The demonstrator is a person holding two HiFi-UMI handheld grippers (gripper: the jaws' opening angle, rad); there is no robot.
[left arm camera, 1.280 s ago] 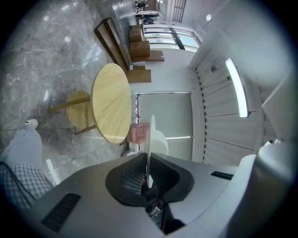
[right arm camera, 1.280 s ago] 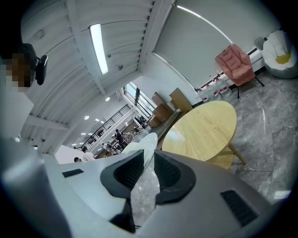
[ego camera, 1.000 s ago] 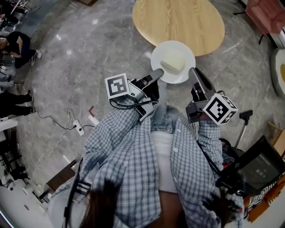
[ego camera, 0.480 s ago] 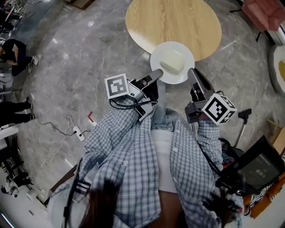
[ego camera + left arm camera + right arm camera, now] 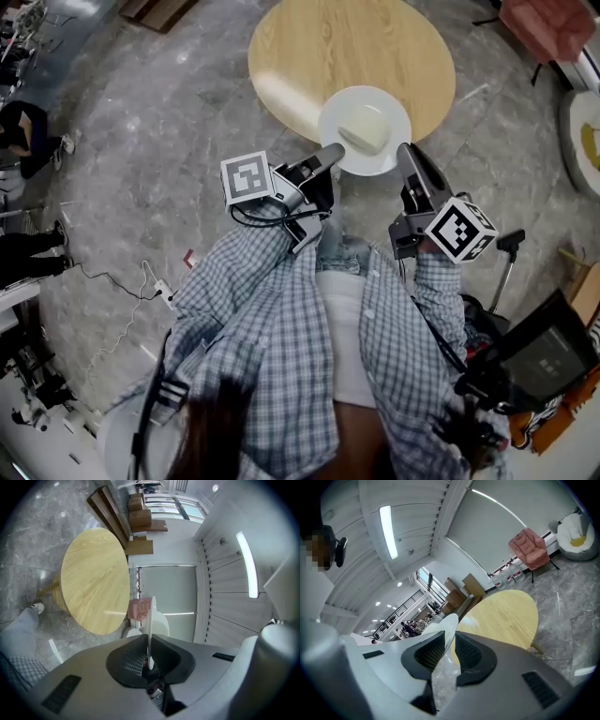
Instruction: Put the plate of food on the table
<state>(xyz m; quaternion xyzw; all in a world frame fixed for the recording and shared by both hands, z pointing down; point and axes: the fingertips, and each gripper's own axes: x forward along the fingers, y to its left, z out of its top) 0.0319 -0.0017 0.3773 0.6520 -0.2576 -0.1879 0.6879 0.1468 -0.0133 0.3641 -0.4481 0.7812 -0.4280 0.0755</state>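
A white plate (image 5: 386, 152) carrying a pale block of food (image 5: 362, 128) hangs over the near edge of the round wooden table (image 5: 347, 52). My left gripper (image 5: 330, 155) is shut on the plate's left rim, and my right gripper (image 5: 407, 154) is shut on its right rim. In the left gripper view the plate (image 5: 151, 625) shows edge-on between the jaws, with the table (image 5: 93, 581) to its left. In the right gripper view the plate rim (image 5: 448, 622) and some clear wrap sit between the jaws, the table (image 5: 501, 616) beyond.
Grey marble floor (image 5: 159, 112) surrounds the table. A pink chair (image 5: 548, 23) stands at the far right, and a white beanbag (image 5: 581, 131) lies at the right edge. A power strip with cable (image 5: 167, 298) lies on the floor to the left. People stand far left.
The table has come nearer; the plate now overlaps the tabletop's near edge more than a second ago. Both grippers keep their hold on the plate.
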